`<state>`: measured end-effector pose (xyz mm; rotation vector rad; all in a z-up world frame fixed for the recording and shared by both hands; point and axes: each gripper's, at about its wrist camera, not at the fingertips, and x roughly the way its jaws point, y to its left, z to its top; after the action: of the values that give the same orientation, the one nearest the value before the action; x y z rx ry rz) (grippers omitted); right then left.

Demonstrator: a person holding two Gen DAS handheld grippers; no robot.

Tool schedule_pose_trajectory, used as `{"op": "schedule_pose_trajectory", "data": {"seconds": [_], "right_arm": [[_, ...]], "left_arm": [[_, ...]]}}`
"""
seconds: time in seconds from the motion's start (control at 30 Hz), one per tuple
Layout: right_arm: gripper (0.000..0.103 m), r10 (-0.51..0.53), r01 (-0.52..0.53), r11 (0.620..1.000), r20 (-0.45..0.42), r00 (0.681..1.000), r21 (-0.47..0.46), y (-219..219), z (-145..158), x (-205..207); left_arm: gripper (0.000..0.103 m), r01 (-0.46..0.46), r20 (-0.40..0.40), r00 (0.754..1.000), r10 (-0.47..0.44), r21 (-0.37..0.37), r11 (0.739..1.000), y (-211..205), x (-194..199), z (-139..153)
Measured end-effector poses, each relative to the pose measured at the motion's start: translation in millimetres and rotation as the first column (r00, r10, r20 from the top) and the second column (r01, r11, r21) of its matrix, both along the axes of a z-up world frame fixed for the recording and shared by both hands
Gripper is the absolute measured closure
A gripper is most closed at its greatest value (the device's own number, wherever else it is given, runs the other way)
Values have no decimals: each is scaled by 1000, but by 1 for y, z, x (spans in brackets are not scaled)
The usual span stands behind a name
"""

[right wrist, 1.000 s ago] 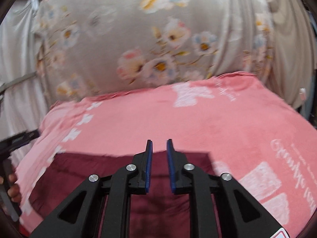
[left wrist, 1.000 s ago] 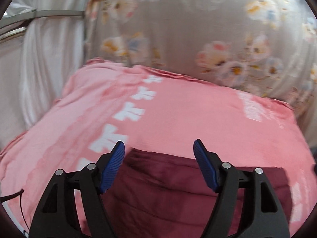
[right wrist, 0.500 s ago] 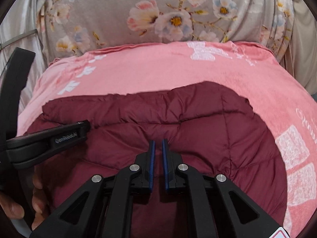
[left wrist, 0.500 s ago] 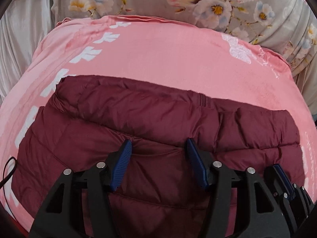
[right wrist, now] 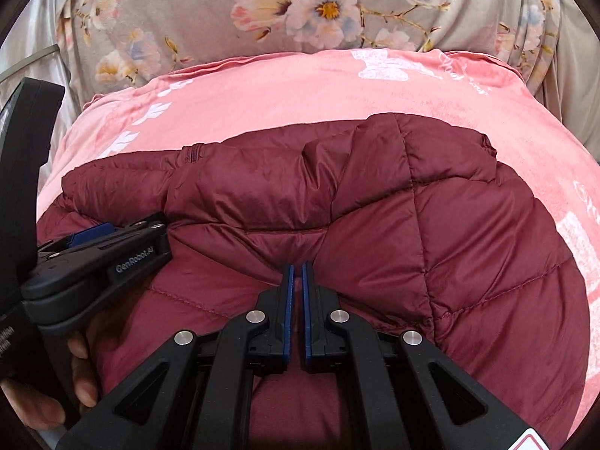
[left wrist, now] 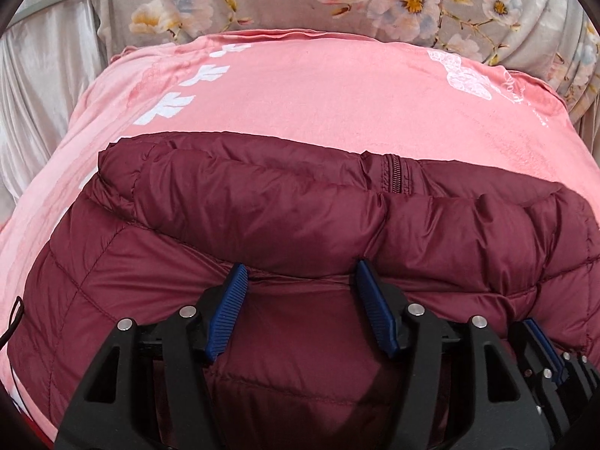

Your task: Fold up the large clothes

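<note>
A dark red quilted puffer jacket [left wrist: 300, 217] lies folded on a pink blanket [left wrist: 318, 86]; it also shows in the right wrist view [right wrist: 393, 206]. Its zipper [left wrist: 393, 176] shows at the far fold. My left gripper [left wrist: 300, 273] is open, its blue pads resting on the jacket's near part below a puffy fold. My right gripper [right wrist: 296, 270] is shut with a thin gap between the pads, tips against the jacket; no fabric shows between them. The left gripper also shows at the left of the right wrist view [right wrist: 97, 240].
The pink blanket [right wrist: 300, 90] with white prints covers the bed. A grey floral sheet [right wrist: 318, 11] rises behind it. A pale curtain [left wrist: 37, 60] hangs at the left. A hand [right wrist: 56, 393] holds the left gripper.
Both grippers have come down and tilted towards the jacket, which now fills the lower views. The left gripper has stayed open and the right shut.
</note>
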<state>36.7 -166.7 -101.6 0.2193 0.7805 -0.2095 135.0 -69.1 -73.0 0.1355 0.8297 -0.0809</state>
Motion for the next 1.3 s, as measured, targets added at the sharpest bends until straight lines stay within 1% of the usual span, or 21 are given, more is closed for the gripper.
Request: {"op": "schedule_pose_trajectory", "data": {"seconds": [0.1, 0.17, 0.27, 0.33, 0.4, 0.43, 0.53, 0.63, 0.7, 0.8, 0.87, 0.9, 0.93, 0.97, 1.03, 1.13, 1.2, 1.23, 1.3], "right_arm": [[101, 4, -4, 1000, -11, 1000, -25, 3, -1, 1], [101, 13, -13, 1000, 1, 1000, -20, 2, 3, -2], [99, 53, -51, 998, 48, 997, -43, 12, 18, -21], [99, 77, -75, 997, 73, 994, -27, 20, 28, -32], [99, 99, -99, 995, 96, 990, -9, 31, 36, -38], [99, 117, -117, 993, 102, 988, -7, 40, 39, -39], [99, 162, -164, 987, 114, 980, 0, 64, 41, -40], [99, 199, -200, 980, 106, 974, 5, 86, 38, -40], [99, 211, -212, 977, 103, 972, 7, 97, 36, -42], [99, 228, -230, 973, 96, 969, 16, 114, 31, -45], [99, 239, -240, 971, 80, 968, -3, 126, 25, -45], [99, 241, -241, 970, 73, 968, -9, 129, 22, -46], [99, 241, -241, 971, 62, 969, -17, 133, 18, -46], [99, 241, -240, 970, 53, 969, -24, 135, 15, -45], [99, 242, -240, 970, 41, 969, -48, 139, 9, -45], [99, 242, -238, 968, 38, 970, -74, 142, 1, -46], [99, 242, -238, 967, 41, 969, -87, 143, -1, -45], [99, 244, -239, 966, 44, 969, -101, 144, -2, -46], [99, 244, -237, 964, 53, 968, -119, 146, -5, -47]], "left_arm": [[43, -8, 14, 1000, 7, 13, 1000, -2, 0, -3], [43, -8, 14, 1000, 8, 3, 1000, 0, 0, -2], [43, 10, -15, 1000, -11, -60, 998, 14, -1, 11], [43, -13, 1, 1000, 13, -94, 995, 36, -12, 32], [35, -31, 37, 999, 35, -108, 994, 58, -23, 50], [31, -50, 45, 997, 55, -113, 992, 71, -27, 56], [29, -134, 29, 990, 139, -149, 980, 119, -37, 65], [29, -238, -25, 971, 238, -183, 954, 172, -42, 61], [29, -295, -40, 955, 293, -179, 939, 203, -46, 54], [28, -354, -75, 935, 346, -182, 917, 238, -55, 42], [24, -378, -102, 926, 364, -201, 904, 255, -60, 34], [23, -381, -108, 924, 366, -205, 902, 260, -61, 31], [21, -383, -114, 923, 367, -206, 900, 264, -63, 27], [16, -382, -118, 924, 364, -208, 900, 265, -65, 24], [13, -371, -141, 928, 346, -248, 895, 270, -68, 16], [6, -371, -182, 927, 327, -325, 870, 277, -66, 3], [5, -375, -218, 925, 313, -372, 849, 280, -60, -8], [5, -375, -205, 926, 318, -375, 848, 279, -60, -9], [5, -360, -187, 932, 310, -378, 853, 275, -57, -8]]}}
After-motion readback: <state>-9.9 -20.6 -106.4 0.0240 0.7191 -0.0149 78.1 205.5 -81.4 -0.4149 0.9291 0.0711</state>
